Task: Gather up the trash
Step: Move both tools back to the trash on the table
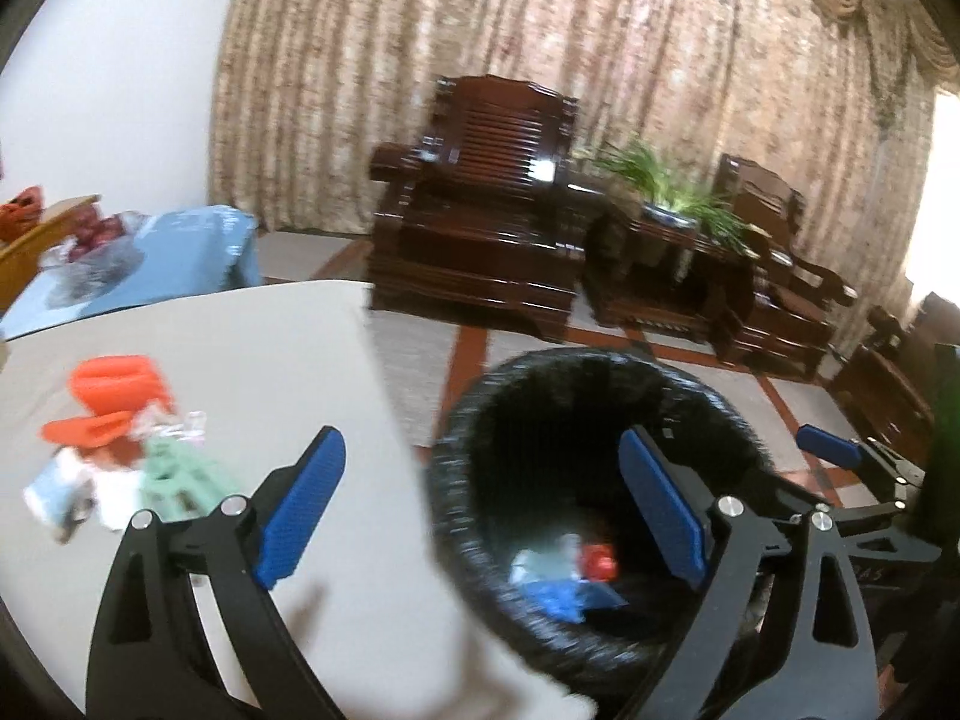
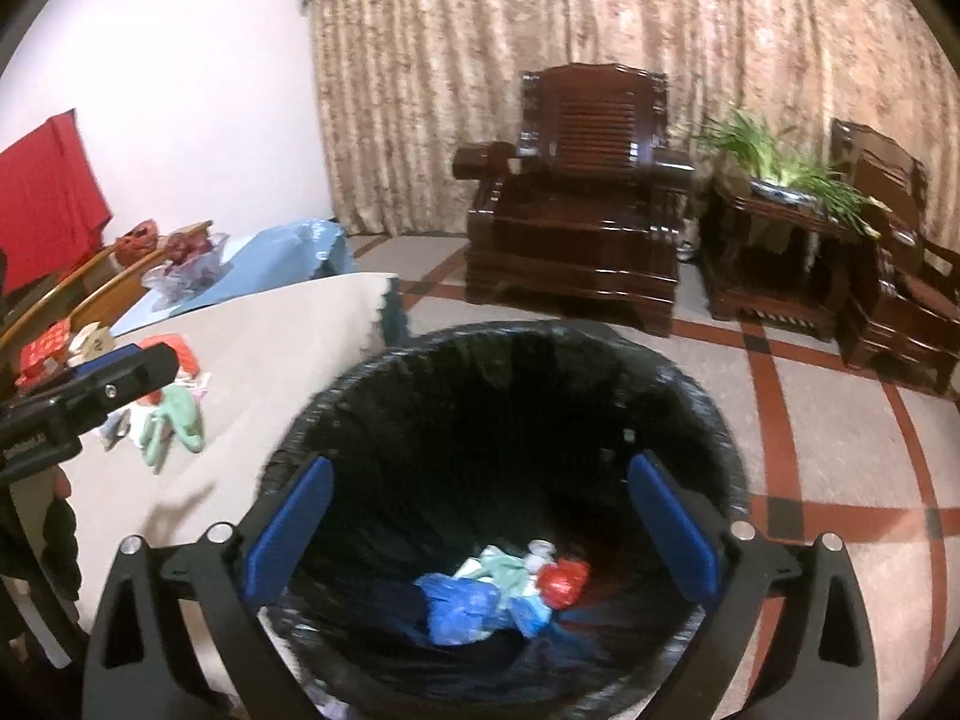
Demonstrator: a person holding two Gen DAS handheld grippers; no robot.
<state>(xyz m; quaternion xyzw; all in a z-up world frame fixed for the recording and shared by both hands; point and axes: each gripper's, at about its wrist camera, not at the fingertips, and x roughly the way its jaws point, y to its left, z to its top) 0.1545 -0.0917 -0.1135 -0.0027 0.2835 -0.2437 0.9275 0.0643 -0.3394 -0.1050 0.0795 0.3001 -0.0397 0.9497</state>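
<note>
A bin with a black liner [image 1: 468,438] [image 2: 690,396] stands on the floor beside a beige table [image 1: 240,336] [image 2: 288,324]. Inside it lie blue, green and red scraps [image 2: 498,591] [image 1: 564,570]. On the table sits a pile of trash: orange pieces [image 1: 114,384], a green wrapper [image 1: 180,474] [image 2: 174,420] and white bits. My left gripper [image 1: 486,510] is open and empty, straddling the table edge and the bin rim. My right gripper [image 2: 480,531] is open and empty above the bin's mouth. The left gripper's finger also shows in the right wrist view [image 2: 120,378].
Dark wooden armchairs [image 1: 480,204] [image 2: 582,192] and a side table with a green plant [image 1: 672,192] [image 2: 780,168] stand before a patterned curtain. A blue-covered surface with a bag [image 1: 168,252] [image 2: 264,264] lies beyond the table. The floor is tiled with red lines.
</note>
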